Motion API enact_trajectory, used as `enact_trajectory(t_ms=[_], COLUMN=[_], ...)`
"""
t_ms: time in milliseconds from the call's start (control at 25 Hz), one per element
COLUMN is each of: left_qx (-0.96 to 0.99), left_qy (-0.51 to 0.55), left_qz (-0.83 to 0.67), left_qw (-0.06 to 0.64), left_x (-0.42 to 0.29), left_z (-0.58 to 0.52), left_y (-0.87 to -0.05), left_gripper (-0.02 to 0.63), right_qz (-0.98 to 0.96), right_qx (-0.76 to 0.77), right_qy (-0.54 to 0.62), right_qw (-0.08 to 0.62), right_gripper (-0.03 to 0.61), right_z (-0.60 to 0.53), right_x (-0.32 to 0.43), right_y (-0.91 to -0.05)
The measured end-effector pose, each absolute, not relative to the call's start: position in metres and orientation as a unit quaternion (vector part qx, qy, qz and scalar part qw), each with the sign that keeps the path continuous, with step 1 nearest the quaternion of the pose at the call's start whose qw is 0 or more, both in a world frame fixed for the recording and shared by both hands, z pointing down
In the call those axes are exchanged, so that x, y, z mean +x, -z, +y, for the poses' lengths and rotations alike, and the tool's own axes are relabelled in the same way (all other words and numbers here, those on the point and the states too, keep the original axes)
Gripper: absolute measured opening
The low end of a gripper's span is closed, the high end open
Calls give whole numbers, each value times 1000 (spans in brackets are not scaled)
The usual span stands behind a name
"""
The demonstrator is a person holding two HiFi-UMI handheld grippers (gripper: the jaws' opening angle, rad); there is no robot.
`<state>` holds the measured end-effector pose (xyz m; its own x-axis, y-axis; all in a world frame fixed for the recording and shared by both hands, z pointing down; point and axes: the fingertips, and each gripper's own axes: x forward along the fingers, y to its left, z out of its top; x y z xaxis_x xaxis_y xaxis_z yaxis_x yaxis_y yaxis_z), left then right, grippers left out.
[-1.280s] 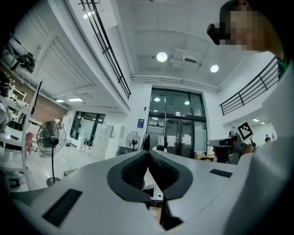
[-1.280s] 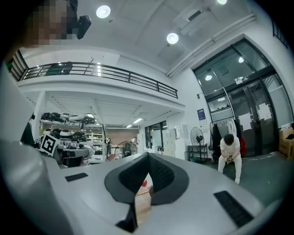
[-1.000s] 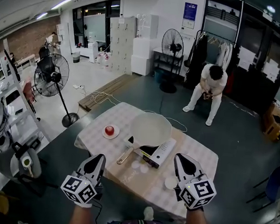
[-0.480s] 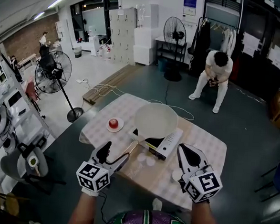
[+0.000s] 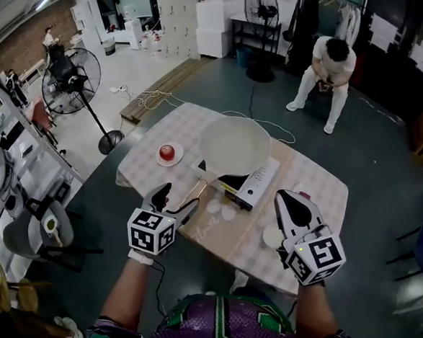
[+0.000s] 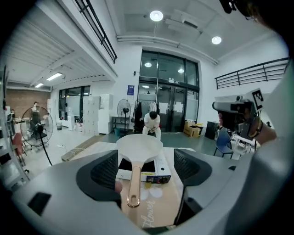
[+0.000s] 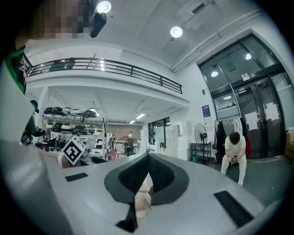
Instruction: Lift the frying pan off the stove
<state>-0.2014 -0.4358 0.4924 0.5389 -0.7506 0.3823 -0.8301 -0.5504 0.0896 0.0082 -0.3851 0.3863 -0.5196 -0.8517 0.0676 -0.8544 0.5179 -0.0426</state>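
Observation:
A white frying pan (image 5: 235, 146) sits on a white portable stove (image 5: 257, 189) on the table, its copper handle (image 5: 198, 191) pointing toward me. My left gripper (image 5: 177, 201) has just opened and hangs at the handle's end. In the left gripper view the handle (image 6: 134, 181) runs between the pads (image 6: 104, 170) without touching either, with the pan (image 6: 139, 146) and stove (image 6: 159, 170) beyond. My right gripper (image 5: 293, 205) hovers shut over the table's right side, to the right of the stove. In its own view the right gripper (image 7: 147, 176) holds nothing.
A red object on a small white plate (image 5: 168, 154) lies left of the pan. A small white dish (image 5: 272, 237) sits below the right gripper. A brown mat (image 5: 218, 234) covers the near table. A seated person (image 5: 326, 64) and a standing fan (image 5: 73, 83) are on the floor beyond.
The left gripper has dropped and moved in to the pan handle, and its jaws went from shut to open. The right gripper sank slightly toward the table.

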Motion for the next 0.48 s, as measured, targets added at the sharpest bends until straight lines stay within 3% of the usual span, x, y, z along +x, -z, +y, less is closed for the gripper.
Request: enact_trajectory(t_ms=[480], left_qx=[830], left_qy=[-282], left_qz=[-450], left_qw=[172], left_x=[-157], left_z=[-520], left_y=[-589], left_gripper=[385], right_qz=[-891], right_qx=[448], right_qy=[-63], right_qw=[37], right_gripper=[8], right_z=[-460], right_x=[28], right_y=[-425])
